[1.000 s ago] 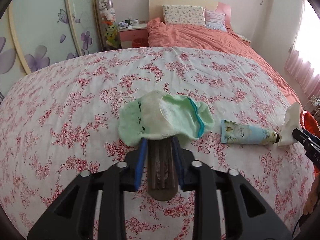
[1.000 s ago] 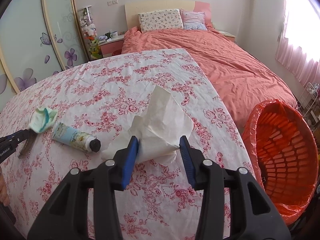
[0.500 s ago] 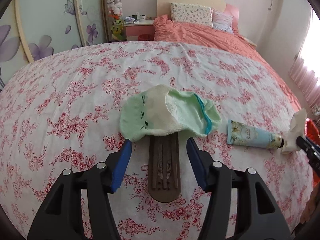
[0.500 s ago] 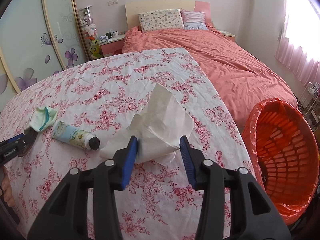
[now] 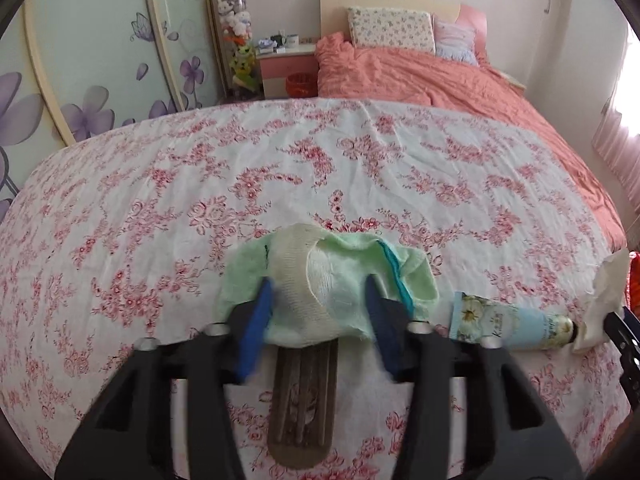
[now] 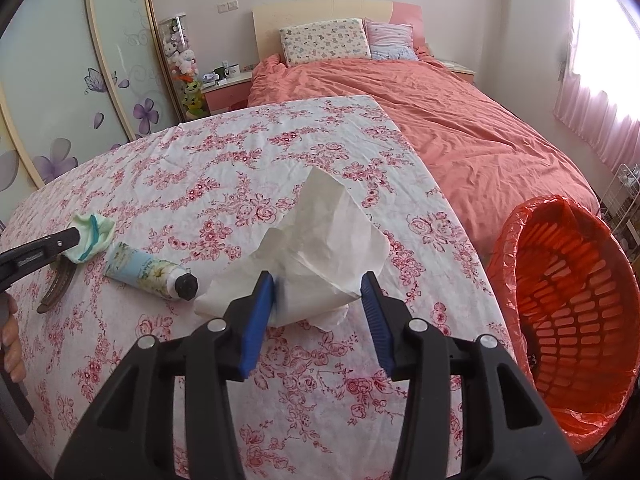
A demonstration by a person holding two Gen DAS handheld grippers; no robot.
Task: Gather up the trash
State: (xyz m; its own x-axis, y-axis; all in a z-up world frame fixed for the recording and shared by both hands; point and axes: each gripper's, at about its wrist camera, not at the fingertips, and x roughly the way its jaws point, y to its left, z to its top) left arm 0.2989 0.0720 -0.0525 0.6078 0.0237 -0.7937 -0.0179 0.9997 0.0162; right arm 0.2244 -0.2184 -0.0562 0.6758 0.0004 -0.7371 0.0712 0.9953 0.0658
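A pale green sock (image 5: pixel 344 276) lies bunched on the floral cloth (image 5: pixel 200 184). My left gripper (image 5: pixel 318 292) has its closing jaws around the sock, and the blue pads press into the fabric. A brown ribbed strip (image 5: pixel 304 392) lies loose below the sock, between the gripper's arms. In the right wrist view, my right gripper (image 6: pixel 317 284) is shut on a crumpled white tissue (image 6: pixel 324 232) that stands up from the cloth. A capped cream tube (image 6: pixel 148 272) lies between the sock (image 6: pixel 90 234) and the tissue. The left gripper (image 6: pixel 60 242) shows at the left edge.
An orange bin (image 6: pixel 560 320) with a red liner stands tilted past the table's right edge. A bed with a salmon cover (image 6: pixel 460 120) lies behind. A person's hand (image 6: pixel 10 340) shows at the left edge. Wardrobe doors (image 5: pixel 100 60) line the left wall.
The left gripper let go of the brown strip, opened wide, moved forward over the sock and closed in on it. The right gripper and its tissue have not moved.
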